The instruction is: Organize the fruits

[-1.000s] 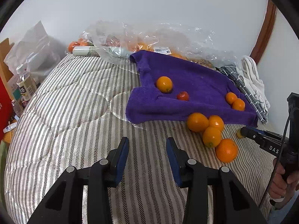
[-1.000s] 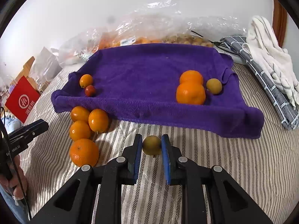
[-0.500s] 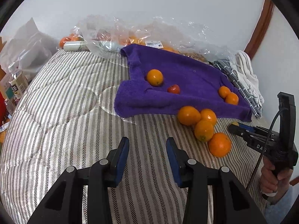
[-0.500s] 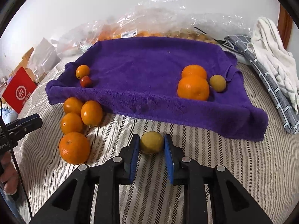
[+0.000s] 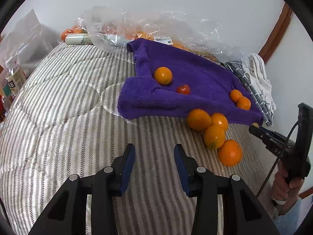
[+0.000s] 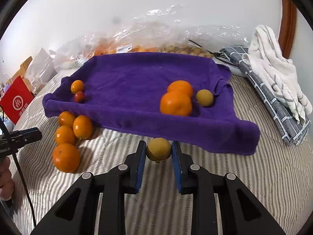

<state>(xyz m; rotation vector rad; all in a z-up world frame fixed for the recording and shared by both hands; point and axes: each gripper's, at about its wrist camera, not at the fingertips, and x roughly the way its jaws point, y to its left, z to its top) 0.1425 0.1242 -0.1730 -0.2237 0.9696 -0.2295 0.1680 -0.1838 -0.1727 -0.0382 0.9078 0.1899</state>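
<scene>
Right tongs clamped on a small yellow-green fruit, blue pads pressed on both its sides, held just above the striped bed cover. Directly ahead of those tongs: front edge of the purple towel, spread on the bed. On the towel, ahead and slightly right: two oranges touching each other, with a second yellow-green fruit just beside them. Far left corner of the towel: a small orange touching a small red fruit. Off the towel, left of the right tongs: cluster of four oranges on the bed cover, packed together. Left tongs partly open, nothing between the pads, hanging over bare bed cover; the four-orange cluster sits ahead and to their right. Beyond the towel: clear plastic bags with more fruit against the wall. Right of the towel: folded grey checked cloth with a white cloth on top.
</scene>
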